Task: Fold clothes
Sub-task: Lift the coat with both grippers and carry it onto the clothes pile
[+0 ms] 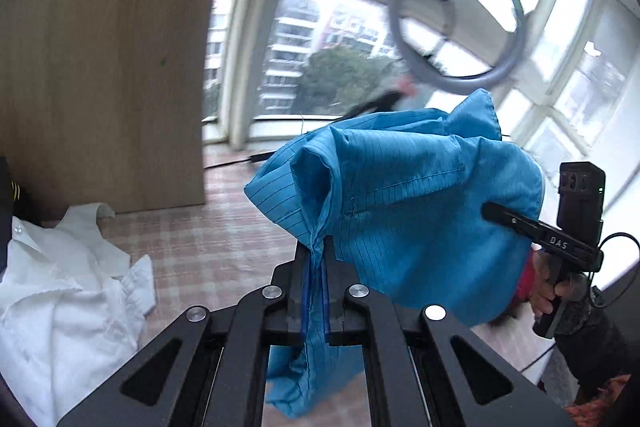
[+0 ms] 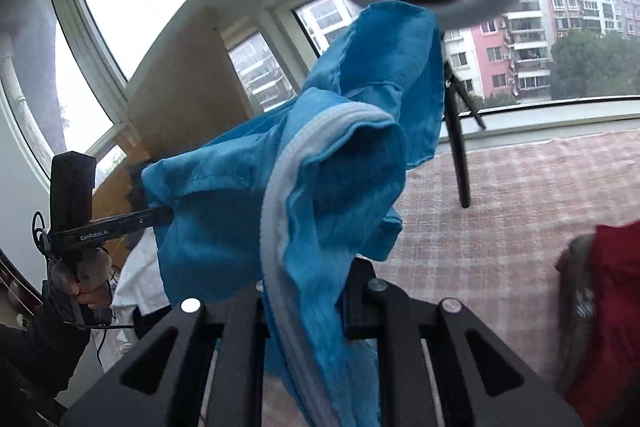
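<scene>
- The blue garment is a thin fabric with fine dark pinstripes, stitched seams and a white zip band running along one edge.
- It hangs bunched and crumpled in the air above the pink checked cloth, stretched between two pinch points with loose folds drooping below each of them.
- One folded edge stands upright, higher than the rest of the bunch.
- A white garment lies rumpled in a heap on the checked cloth, off to one side and apart from the blue one.
</scene>
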